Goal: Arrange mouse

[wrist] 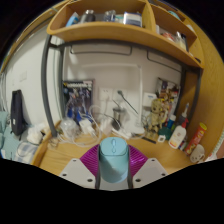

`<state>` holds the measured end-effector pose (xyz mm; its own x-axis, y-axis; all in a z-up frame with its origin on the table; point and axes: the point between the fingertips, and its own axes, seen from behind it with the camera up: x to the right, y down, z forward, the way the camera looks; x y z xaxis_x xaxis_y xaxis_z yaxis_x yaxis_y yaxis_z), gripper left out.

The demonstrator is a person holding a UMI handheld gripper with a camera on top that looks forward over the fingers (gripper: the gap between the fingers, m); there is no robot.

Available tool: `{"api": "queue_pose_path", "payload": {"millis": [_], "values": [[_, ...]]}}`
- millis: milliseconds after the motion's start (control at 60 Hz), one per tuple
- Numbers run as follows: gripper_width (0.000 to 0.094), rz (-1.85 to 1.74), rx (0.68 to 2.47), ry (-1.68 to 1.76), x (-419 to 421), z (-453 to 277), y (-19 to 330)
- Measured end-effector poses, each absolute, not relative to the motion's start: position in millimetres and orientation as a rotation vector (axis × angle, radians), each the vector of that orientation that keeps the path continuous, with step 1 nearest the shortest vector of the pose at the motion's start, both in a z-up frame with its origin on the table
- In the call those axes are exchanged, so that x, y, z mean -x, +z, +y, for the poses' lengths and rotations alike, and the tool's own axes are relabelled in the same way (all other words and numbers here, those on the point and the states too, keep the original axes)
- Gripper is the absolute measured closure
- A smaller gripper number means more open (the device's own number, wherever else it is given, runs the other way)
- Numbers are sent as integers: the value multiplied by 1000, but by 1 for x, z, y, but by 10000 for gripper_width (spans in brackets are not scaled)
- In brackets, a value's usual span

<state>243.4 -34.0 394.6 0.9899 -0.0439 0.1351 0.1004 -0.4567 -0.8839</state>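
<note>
Jaws grip the mouse (113,160), pink pads hiding its sides

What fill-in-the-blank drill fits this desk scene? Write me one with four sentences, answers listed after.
1. The light blue computer mouse sits between the two ____ pads of the hand-held gripper.
2. The mouse is lifted above the ____ desk.
3. Beyond the desk, cables hang on a white ____.
4. Above that, a wooden ____ holds assorted items.

Missing words: purple; wooden; pegboard; shelf
</note>
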Motion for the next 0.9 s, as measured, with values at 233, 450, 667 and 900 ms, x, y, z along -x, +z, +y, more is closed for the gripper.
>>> {"api": "queue_pose_path", "payload": {"millis": [233,450,667,900], "values": [[565,11,2233,-147,-276,-62,293],[564,20,2357,-95,-269,-80,228],[500,16,2362,-87,-267,-83,213],[300,-72,2442,-166,-275,-93,221]]}}
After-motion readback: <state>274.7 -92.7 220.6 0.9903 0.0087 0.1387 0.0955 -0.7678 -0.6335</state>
